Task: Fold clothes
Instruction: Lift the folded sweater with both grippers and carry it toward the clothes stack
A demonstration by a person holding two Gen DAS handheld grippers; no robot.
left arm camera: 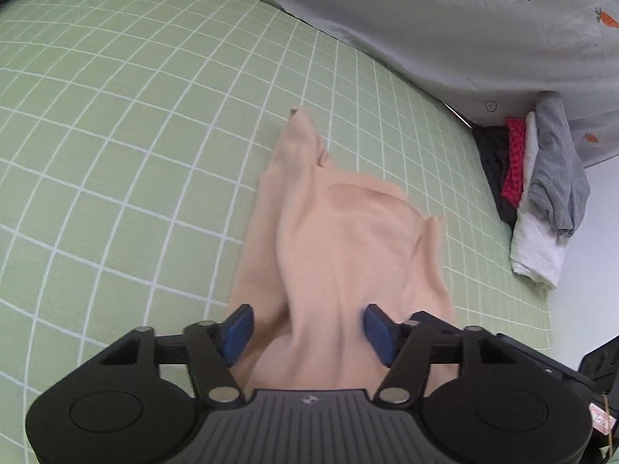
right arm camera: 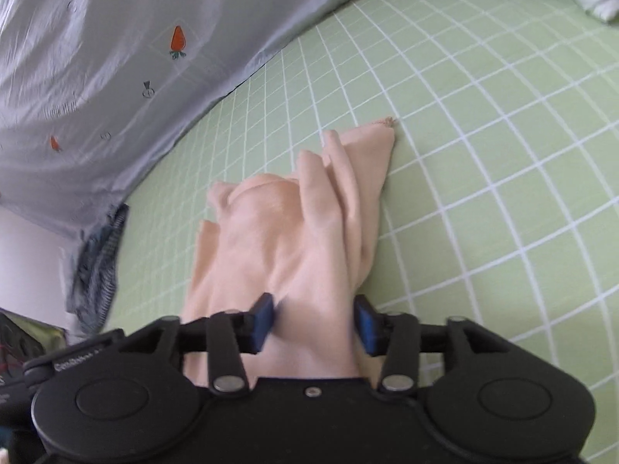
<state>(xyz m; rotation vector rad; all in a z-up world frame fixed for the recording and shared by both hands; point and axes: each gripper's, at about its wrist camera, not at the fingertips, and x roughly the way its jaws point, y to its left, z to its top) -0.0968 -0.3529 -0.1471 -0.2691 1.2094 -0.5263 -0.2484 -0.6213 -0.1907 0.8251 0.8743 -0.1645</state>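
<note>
Left wrist view: the left gripper point(left arm camera: 307, 334) sits at the bottom centre, its blue pads point(left arm camera: 239, 332) spread wide with the peach garment point(left arm camera: 340, 239) bunched loosely between them, not pinched. The garment runs from the jaws up to the frame's middle, lying rumpled on the green checked sheet point(left arm camera: 135, 135). A grey carrot-print quilt point(left arm camera: 445, 31) fills the upper right; a pile of clothes point(left arm camera: 541, 185) lies at the right edge.

Right wrist view: the right gripper point(right arm camera: 314, 323) is at bottom centre, pads point(right arm camera: 263, 321) apart, the peach garment point(right arm camera: 305, 224) passing between them unclamped and stretching to mid-frame. The quilt point(right arm camera: 96, 77) occupies the upper left; a dark striped cloth point(right arm camera: 96, 270) lies at the left edge.
</note>
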